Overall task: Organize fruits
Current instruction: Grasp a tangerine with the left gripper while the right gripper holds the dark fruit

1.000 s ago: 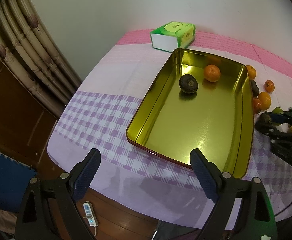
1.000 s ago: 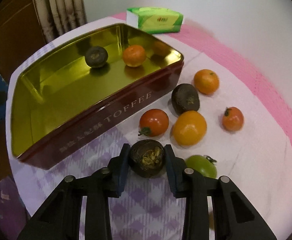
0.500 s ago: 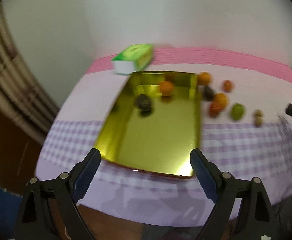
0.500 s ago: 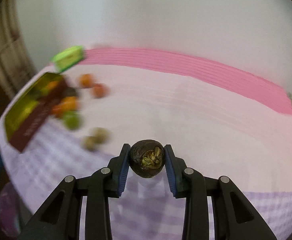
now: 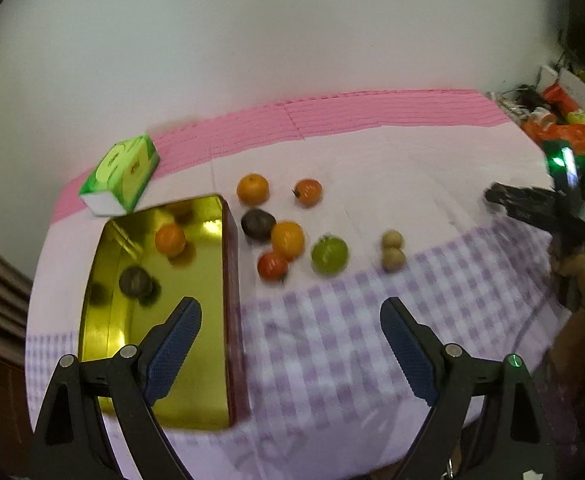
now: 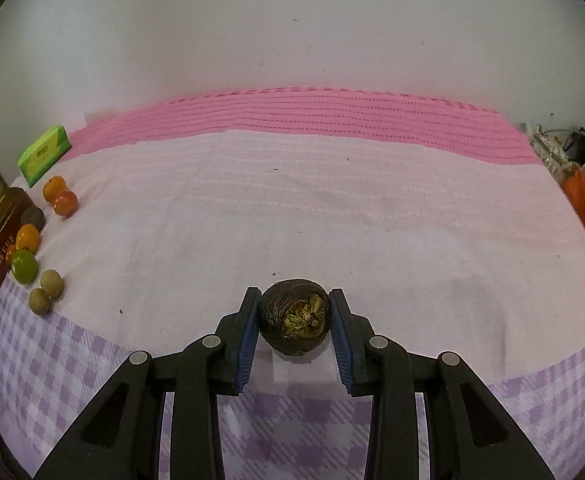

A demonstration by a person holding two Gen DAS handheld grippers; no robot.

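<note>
My right gripper (image 6: 294,334) is shut on a dark wrinkled fruit (image 6: 293,328) and holds it over the pink cloth, far right of the other fruit. My left gripper (image 5: 290,344) is open and empty above the tin's right edge. The gold tin (image 5: 104,320) holds an orange fruit (image 5: 170,239) and a dark fruit (image 5: 135,281). Right of the tin lie several fruits: an orange (image 5: 253,189), a dark fruit (image 5: 257,223), a green tomato (image 5: 329,254) and two small tan fruits (image 5: 392,250). The right gripper shows in the left wrist view (image 5: 540,216) at the far right.
A green tissue box (image 5: 120,174) stands behind the tin. Orange bags and clutter (image 5: 560,124) sit at the table's right end. The wall runs behind the table. The cloth's front edge hangs just below my grippers.
My right gripper has carried the dark fruit away from the tin to the right side of the table. My left gripper has swung right, so the loose fruits now show.
</note>
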